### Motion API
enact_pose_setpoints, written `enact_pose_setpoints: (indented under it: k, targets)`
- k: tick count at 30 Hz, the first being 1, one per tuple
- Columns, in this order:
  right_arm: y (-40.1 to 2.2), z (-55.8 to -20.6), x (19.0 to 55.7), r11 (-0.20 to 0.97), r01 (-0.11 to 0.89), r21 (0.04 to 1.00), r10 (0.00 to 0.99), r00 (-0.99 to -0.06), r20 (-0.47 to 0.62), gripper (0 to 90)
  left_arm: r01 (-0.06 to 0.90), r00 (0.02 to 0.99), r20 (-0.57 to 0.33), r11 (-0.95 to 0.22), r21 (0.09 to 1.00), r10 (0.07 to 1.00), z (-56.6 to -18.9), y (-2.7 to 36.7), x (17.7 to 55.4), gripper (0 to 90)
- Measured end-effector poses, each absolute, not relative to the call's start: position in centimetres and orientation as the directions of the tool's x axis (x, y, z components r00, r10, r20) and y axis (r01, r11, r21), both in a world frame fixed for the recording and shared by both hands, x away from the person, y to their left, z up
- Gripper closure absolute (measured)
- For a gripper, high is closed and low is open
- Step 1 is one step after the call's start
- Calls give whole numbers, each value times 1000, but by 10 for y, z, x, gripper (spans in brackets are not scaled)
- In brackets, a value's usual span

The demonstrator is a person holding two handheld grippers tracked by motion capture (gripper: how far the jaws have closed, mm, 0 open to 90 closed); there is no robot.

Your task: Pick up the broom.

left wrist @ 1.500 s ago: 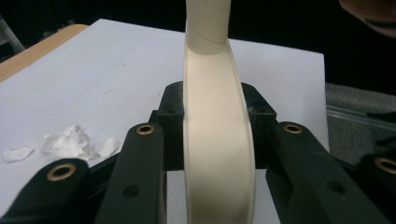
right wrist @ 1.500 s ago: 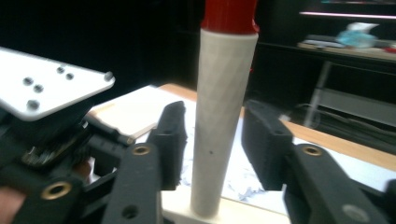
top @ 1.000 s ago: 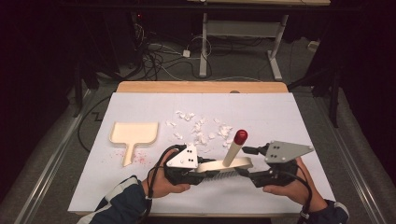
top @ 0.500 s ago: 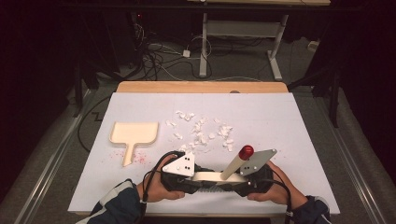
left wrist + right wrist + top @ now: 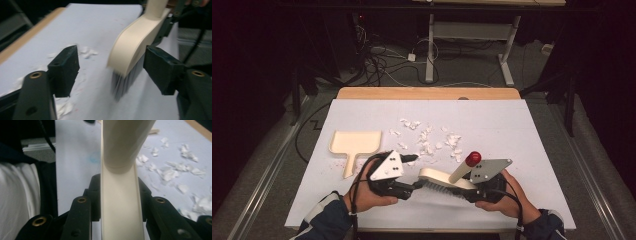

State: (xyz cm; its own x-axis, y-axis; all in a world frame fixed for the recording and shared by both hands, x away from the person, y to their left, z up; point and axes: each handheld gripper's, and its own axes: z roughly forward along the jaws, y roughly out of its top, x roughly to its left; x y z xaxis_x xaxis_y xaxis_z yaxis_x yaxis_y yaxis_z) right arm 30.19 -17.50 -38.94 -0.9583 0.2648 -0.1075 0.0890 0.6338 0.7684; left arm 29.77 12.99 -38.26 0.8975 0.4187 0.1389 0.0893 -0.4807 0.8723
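Observation:
A cream brush (image 5: 443, 178) with dark bristles and a red-tipped handle (image 5: 472, 159) lies low over the white table near the front edge. My right gripper (image 5: 468, 192) has just been closing and is shut on the brush's cream back (image 5: 121, 215), with the handle (image 5: 125, 142) rising ahead. My left gripper (image 5: 415, 186) has just been opening. Its jaws (image 5: 112, 65) stand wide, with the brush head (image 5: 132, 47) between and just beyond them, untouched. Several white paper scraps (image 5: 432, 142) are strewn mid-table. A cream dustpan (image 5: 354, 142) lies at the left.
The white sheet (image 5: 532, 135) covers the table, with a wooden strip (image 5: 427, 93) along its far edge. Scraps (image 5: 175, 173) lie to the right in the right gripper view. Beyond the table are cables and desk legs (image 5: 430, 50) on the dark floor.
The right gripper came in from the right and shut on the brush. The left gripper, which held the brush head, opened and drew back to the left. The handle tilted lower.

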Motion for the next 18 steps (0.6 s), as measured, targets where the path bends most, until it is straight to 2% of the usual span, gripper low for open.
enact_pose_setpoints:
  k: [1,4,9,12,13,16,18]
  targets:
    - [-175,-389,302,634,89,768,265,-958,-107,675,89,897,139,-481,872,419,-383,130,298,256]
    - [-183,-384,307,610,109,785,330,-935,-126,675,76,818,233,-502,862,525,-387,156,291,231]
    - [-190,-381,311,591,136,795,386,-913,-131,675,100,760,277,-528,844,588,-404,180,283,224]
    - [-197,-378,316,561,177,808,468,-874,-133,675,133,729,277,-526,840,626,-418,198,278,224]
    - [-197,-378,316,561,177,808,468,-874,-133,675,142,717,282,-529,836,638,-423,203,277,224]
    - [-201,-375,319,559,212,802,541,-826,-159,675,205,702,234,-505,838,673,-440,221,273,207]
    - [-205,-374,324,550,244,799,597,-784,-171,675,230,697,233,-520,823,678,-447,227,270,206]
